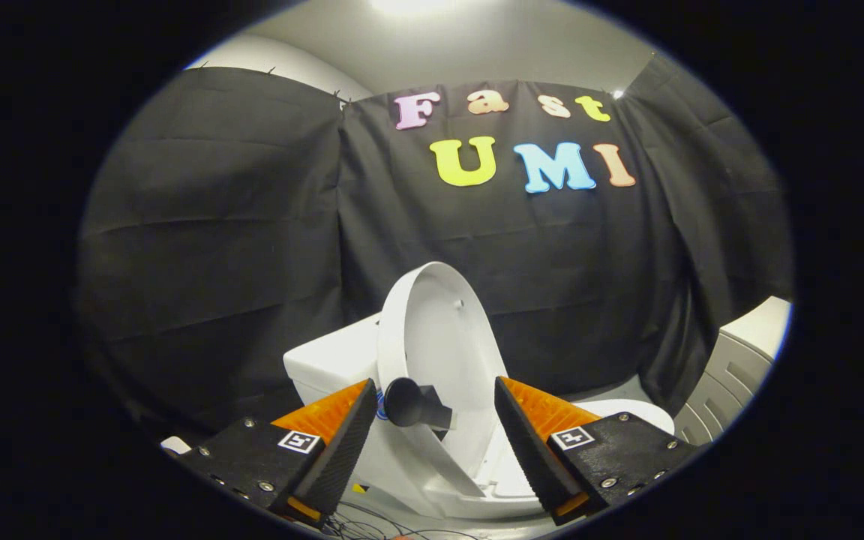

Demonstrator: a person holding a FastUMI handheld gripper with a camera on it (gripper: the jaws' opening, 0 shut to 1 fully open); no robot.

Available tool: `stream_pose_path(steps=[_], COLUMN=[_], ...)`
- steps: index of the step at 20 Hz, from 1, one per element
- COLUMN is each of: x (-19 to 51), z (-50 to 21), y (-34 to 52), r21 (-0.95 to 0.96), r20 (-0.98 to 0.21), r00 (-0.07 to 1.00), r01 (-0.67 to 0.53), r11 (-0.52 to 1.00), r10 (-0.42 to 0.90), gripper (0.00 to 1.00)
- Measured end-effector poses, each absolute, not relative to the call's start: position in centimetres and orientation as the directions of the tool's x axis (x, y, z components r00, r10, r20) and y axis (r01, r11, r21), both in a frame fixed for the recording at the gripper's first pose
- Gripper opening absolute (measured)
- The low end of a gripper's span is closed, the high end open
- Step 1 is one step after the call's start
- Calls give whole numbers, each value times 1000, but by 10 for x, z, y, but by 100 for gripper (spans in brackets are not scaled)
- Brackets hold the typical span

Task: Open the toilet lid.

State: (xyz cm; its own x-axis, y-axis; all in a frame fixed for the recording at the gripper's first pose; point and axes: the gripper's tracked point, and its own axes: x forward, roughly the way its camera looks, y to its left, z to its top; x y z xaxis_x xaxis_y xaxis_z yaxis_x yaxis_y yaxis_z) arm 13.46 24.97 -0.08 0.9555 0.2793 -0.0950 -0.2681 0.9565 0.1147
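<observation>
Toilet lid (439,352): raised near upright against the tank (331,360), its dark knob (406,403) between the fingers. Claw (432,427): spread, gripping nothing. Risk: lid, seemingly unbalanced, drops shut if nudged forward on withdrawal.

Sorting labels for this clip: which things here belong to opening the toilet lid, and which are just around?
Job:
toilet lid, raised upright
black knob on the lid, between the fingers
toilet
gripper, open

Just around:
grey cabinet
cables
</observation>
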Motion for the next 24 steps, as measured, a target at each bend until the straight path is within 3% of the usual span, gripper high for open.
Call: stream_pose_path(steps=[12,24], x=[113,71], z=[69,33], y=[113,21], r21=[54,81], r20=[60,31], r00=[991,999], r01=[-123,-34], r11=[991,996], r10=[120,32], gripper=[96,96])
